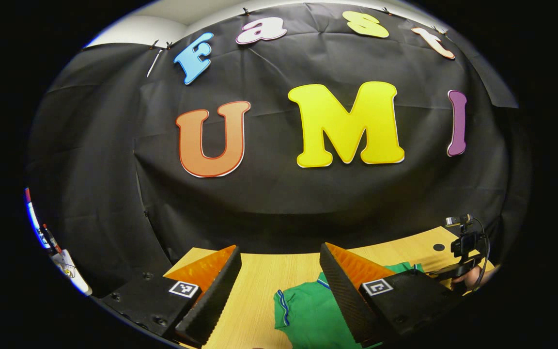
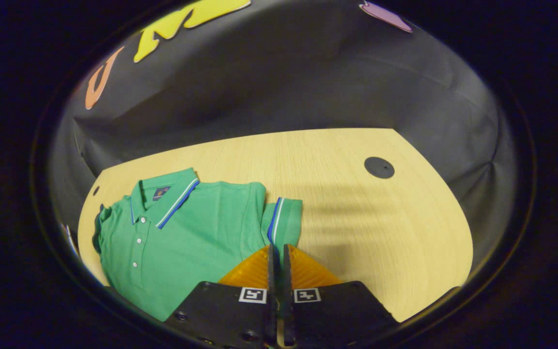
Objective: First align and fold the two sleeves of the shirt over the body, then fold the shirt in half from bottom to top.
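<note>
a: where does the shirt (image 2: pixel 182 232) lie?

b: in the right gripper view it's flat on the wooden table (image 2: pixel 356 218), on the left part of the top. the collar (image 2: pixel 165 196) points toward the far edge and the booth wall, the button placket runs down toward the camera, so the long axis goes roughly far to near, leaning a bit to the left.

a: and the sleeves?

b: one sleeve (image 2: pixel 284 220), with a striped cuff, sticks out to the right of the body, just ahead of the right gripper (image 2: pixel 278 257). the other sleeve sits at the far left rim, bunched and too squeezed by the lens to read well.

a: are the right gripper's jaws on the cloth?

b: they stand pressed together, nothing visible between them. the tips sit right at the sleeve's near edge; i can't tell whether any fabric is pinched there.

a: the left gripper (image 1: pixel 279 271)?

b: its jaws stand wide apart, held above the table with bare wood between them. in the left gripper view the shirt shows low and right of centre, partly hidden behind the right-hand finger (image 1: pixel 344 291). the hem is cut off in both views.

a: anything else?

b: a dark round disc (image 2: pixel 379 167) sits in the tabletop, well apart from the shirt. farther off in the left gripper view the right gripper's rig and the hand (image 1: pixel 472 276) holding it show at the right edge, small.
</note>
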Available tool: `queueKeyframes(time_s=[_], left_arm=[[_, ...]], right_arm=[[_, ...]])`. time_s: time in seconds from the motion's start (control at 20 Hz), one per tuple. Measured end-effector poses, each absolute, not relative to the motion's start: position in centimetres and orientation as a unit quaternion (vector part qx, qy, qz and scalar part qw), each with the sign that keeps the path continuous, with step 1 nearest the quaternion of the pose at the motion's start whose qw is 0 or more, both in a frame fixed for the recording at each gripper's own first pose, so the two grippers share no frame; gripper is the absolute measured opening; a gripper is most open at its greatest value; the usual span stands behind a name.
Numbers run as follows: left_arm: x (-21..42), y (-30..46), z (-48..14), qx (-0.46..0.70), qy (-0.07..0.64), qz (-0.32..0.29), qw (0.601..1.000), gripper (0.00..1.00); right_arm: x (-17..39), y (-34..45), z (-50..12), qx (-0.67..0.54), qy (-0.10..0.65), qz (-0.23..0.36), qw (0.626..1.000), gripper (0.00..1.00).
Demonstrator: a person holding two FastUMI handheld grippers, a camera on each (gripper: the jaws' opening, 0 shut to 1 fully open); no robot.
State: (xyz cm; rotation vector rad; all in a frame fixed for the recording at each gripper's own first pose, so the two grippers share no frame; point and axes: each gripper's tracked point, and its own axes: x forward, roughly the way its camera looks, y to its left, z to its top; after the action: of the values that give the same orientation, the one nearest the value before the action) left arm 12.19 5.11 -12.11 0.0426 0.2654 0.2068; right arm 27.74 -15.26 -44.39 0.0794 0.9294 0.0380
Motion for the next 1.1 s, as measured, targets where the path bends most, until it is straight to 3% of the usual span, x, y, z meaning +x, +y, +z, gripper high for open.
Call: queueKeyframes(time_s=[0.1, 0.15, 0.55, 1.1], left_arm=[[12.3, 5.1, -11.9, 0.024, 0.132, 0.102, 0.986, 1.0], [12.3, 5.2, -11.9, 0.026, 0.131, 0.102, 0.986, 1.0], [12.0, 5.2, -11.8, 0.013, 0.129, 0.101, 0.986, 1.0], [9.0, 7.5, -11.0, -0.003, 0.125, 0.125, 0.984, 1.0]], right_arm=[[28.0, -15.4, -43.8, 0.047, 0.444, 0.014, 0.895, 0.06], [28.0, -15.2, -43.2, 0.062, 0.442, 0.014, 0.895, 0.0], [27.2, -13.9, -38.2, 0.075, 0.41, 0.029, 0.909, 0.0], [26.0, -0.7, -34.9, 0.1, 0.405, 0.11, 0.902, 0.02]])
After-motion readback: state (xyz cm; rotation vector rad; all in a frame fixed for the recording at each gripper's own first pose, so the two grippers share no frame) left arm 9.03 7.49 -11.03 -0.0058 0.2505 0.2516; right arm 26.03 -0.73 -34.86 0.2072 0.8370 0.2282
